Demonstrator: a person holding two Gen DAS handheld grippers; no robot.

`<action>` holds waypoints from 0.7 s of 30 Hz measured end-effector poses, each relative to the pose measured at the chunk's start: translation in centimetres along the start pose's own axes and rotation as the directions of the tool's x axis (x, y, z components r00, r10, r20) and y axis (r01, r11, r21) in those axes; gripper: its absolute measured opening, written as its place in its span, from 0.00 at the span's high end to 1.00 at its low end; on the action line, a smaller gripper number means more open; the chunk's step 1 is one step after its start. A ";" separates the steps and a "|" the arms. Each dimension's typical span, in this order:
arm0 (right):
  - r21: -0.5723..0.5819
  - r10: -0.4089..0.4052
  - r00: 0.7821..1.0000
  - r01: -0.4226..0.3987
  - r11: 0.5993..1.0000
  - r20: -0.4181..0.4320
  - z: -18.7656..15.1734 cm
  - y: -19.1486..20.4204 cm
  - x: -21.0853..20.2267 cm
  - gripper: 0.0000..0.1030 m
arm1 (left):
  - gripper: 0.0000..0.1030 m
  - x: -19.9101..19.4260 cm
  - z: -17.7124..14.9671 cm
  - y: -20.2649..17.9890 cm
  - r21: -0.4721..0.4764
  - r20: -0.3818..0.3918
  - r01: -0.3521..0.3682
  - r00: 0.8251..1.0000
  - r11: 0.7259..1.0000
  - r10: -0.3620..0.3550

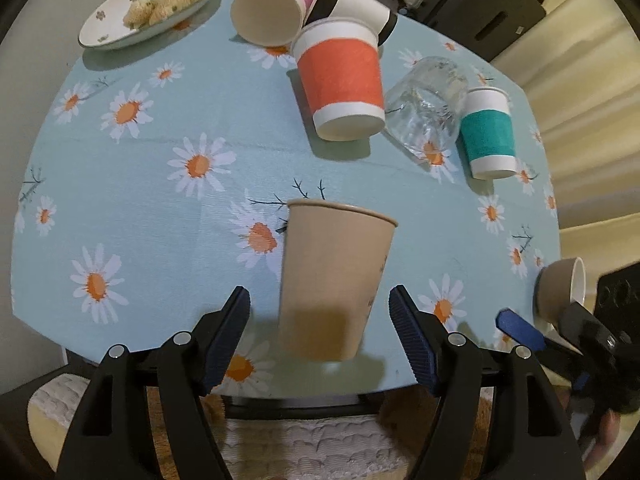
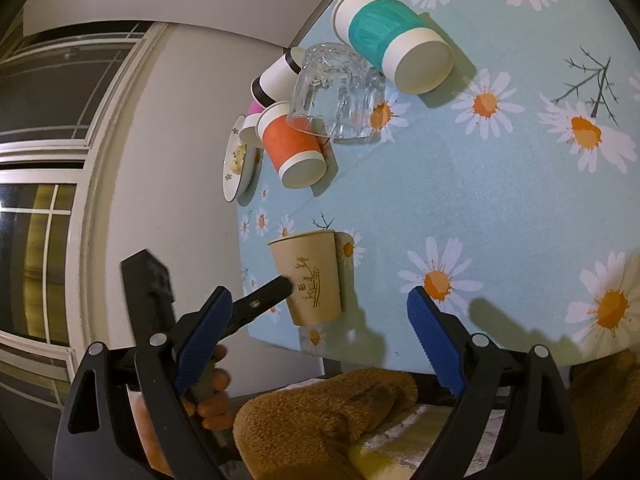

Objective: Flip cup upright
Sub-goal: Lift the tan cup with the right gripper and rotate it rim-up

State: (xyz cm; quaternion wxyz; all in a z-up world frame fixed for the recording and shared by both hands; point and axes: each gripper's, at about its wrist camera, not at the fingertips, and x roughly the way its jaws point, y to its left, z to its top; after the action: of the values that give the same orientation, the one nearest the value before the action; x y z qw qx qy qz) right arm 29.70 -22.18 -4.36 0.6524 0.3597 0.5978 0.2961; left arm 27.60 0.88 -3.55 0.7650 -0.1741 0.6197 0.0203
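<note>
A tan paper cup point(image 1: 332, 280) with a bamboo print stands upright near the table's front edge, rim up; it also shows in the right wrist view point(image 2: 310, 278). My left gripper point(image 1: 320, 332) is open, its blue pads on either side of the cup's lower half with gaps on both sides. My right gripper point(image 2: 320, 344) is open and empty, off the table's edge, above a brown cloth. The left gripper's finger point(image 2: 264, 300) reaches beside the cup in the right wrist view.
On the daisy tablecloth point(image 1: 160, 184) lie an orange cup point(image 1: 340, 80), a teal cup point(image 1: 488, 132), a glass point(image 1: 428, 104), a pink cup point(image 1: 272, 8) and a black-banded cup point(image 1: 352, 4). A plate of food point(image 1: 152, 8) is far left. A mug point(image 1: 560, 288) sits at the right edge.
</note>
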 end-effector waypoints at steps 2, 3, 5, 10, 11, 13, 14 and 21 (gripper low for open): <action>-0.010 -0.011 1.000 0.011 1.000 -0.011 0.0 0.2 0.5 0.14 | 0.32 -0.9 -0.3 0.3 0.015 0.023 -0.001 1.000 1.000 0.000; -0.015 -0.017 1.000 0.017 1.000 -0.018 0.0 0.2 0.8 0.14 | 0.32 -1.5 -0.5 0.4 0.039 0.045 -0.019 0.999 0.999 0.017; -0.034 -0.040 0.998 0.039 0.999 -0.038 0.0 0.4 1.8 0.15 | 0.32 -2.1 -0.9 0.6 0.070 0.068 -0.033 0.997 0.997 0.028; -0.073 -0.065 0.995 0.059 0.996 -0.076 0.1 1.3 4.0 0.22 | 0.32 -3.2 -2.2 2.5 0.065 0.101 0.028 0.994 0.998 -0.034; -0.087 -0.070 0.994 0.063 0.994 -0.084 0.2 1.6 4.7 0.22 | 0.32 -3.4 -2.7 2.9 0.069 0.112 0.039 0.993 0.997 -0.047; -0.098 -0.078 0.993 0.069 0.993 -0.094 0.4 2.1 5.6 0.24 | 0.32 -3.7 -3.5 3.7 0.066 0.138 0.065 0.988 0.996 -0.074; -0.103 -0.081 0.992 0.071 0.992 -0.099 0.4 2.3 6.0 0.24 | 0.32 -3.9 -3.8 4.0 0.063 0.149 0.075 0.985 0.995 -0.083; -0.163 -0.162 0.978 0.140 0.977 -0.131 0.7 3.6 9.2 0.30 | 0.32 -3.8 -6.6 7.5 -0.026 0.223 0.198 0.957 0.980 -0.188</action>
State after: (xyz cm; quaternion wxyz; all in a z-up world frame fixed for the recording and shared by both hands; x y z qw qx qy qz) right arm 31.55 -12.70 -6.66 0.6542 0.2398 0.6442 0.3156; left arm 18.69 6.70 -2.81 0.8227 -0.2487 0.5108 -0.0204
